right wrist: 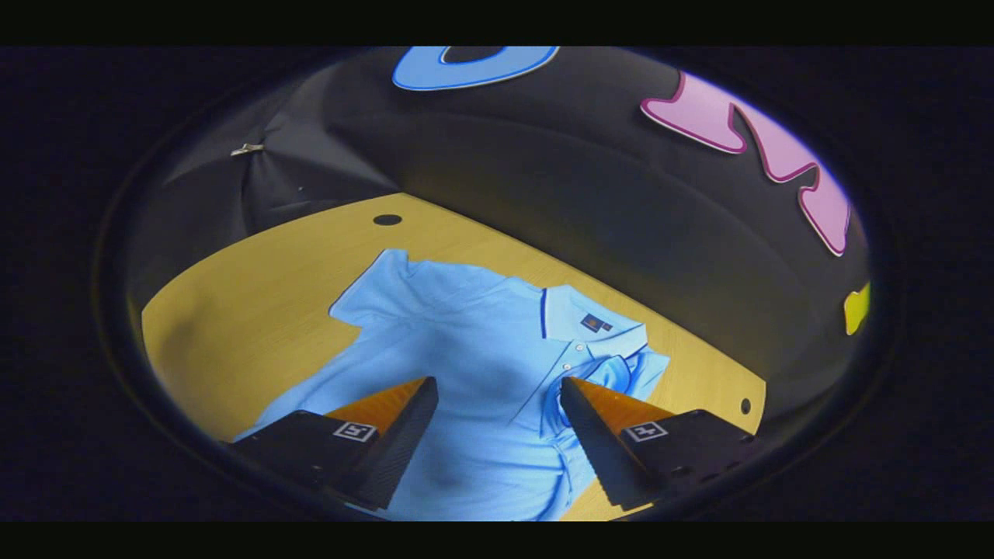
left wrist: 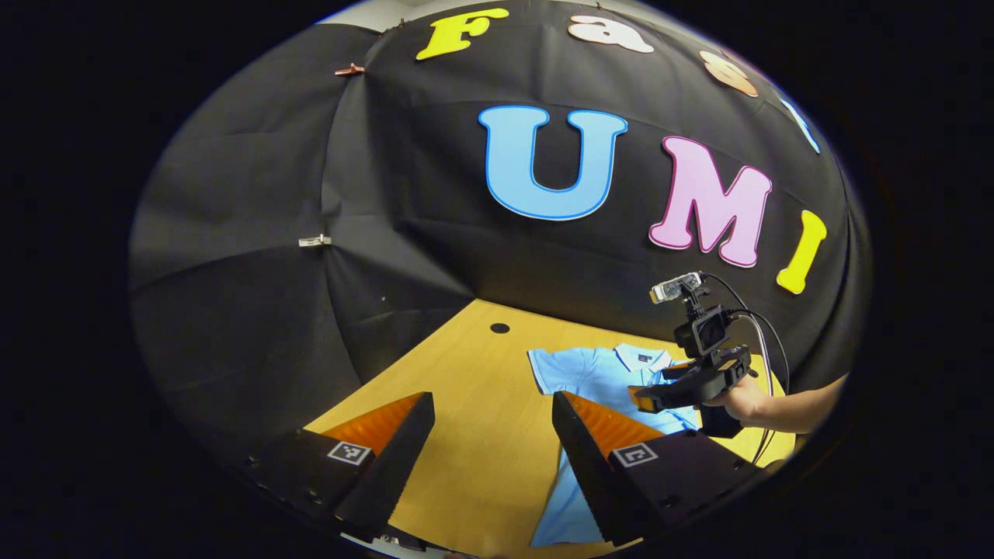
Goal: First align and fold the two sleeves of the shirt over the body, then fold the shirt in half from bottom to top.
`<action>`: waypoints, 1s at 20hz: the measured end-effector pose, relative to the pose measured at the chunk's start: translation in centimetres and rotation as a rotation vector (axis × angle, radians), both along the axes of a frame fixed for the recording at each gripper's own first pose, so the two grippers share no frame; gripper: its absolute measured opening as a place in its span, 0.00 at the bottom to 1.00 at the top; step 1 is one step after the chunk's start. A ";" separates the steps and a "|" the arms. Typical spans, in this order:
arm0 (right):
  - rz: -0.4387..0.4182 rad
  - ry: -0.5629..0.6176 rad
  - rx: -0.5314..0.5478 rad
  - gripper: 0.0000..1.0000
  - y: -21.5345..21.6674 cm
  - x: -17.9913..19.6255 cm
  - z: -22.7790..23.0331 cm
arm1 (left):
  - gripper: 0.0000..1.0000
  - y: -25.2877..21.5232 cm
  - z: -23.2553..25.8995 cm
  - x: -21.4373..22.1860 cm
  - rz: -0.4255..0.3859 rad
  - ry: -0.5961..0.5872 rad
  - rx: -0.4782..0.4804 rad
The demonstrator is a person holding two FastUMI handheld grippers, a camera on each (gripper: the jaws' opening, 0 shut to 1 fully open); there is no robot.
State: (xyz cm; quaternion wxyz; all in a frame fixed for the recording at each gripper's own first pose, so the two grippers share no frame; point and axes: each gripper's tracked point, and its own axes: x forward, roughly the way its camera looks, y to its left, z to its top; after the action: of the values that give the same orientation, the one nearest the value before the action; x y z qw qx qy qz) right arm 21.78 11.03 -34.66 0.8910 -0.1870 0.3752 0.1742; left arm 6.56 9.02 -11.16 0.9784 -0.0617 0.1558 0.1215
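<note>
The wooden table [right wrist: 233, 326] filled the booth floor, pale yellow-brown, with a small dark round hole [right wrist: 387, 220] near its far left corner and another small hole [right wrist: 745, 406] close to its right edge. The black cloth wall [left wrist: 256, 233] rose behind it, pinned in places with small clips [left wrist: 314, 241].

The light blue shirt [right wrist: 466, 349] lay flat on the table, face up, collar [right wrist: 578, 314] toward the far side with a small dark tag inside it and buttons down the placket. In the right gripper view its left sleeve [right wrist: 373, 291] stretched out flat toward the far left, while the right sleeve [right wrist: 633, 369] lay bunched and partly folded in beside the collar.

In the left gripper view the left gripper [left wrist: 493, 442] hung above bare table just left of the shirt's body, its two fingers spread wide apart with nothing between them. In its own view the right gripper [right wrist: 497, 427] hovered over the shirt's chest, fingers likewise parted and gripping nothing; whether the tips touched the cloth could not be told.

Farther off in the left gripper view, the right gripper showed over the shirt's right side, held by a person's hand [left wrist: 742, 404], with a bare forearm reaching in from the right and black cables looping from the small camera mounted on top.
</note>
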 end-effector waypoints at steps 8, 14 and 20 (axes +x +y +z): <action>-0.213 -0.027 0.040 0.98 -8.7 -9.7 4.4 | 0.97 -3.5 -4.1 -0.1 -0.122 0.052 -0.015; -0.392 0.048 0.082 0.97 -14.4 -19.1 4.8 | 0.97 -7.0 -10.2 -0.7 -0.253 0.164 0.000; -0.471 0.159 0.096 0.97 -15.8 -26.7 1.2 | 0.98 -9.8 -16.9 -1.7 -0.332 0.315 0.014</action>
State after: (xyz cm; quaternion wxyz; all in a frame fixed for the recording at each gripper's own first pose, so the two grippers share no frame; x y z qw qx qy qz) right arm -4.88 -4.80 -33.48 0.8826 -0.0374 0.4687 -0.0064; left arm 4.86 -0.79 -28.05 0.9489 -0.0085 0.3139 -0.0320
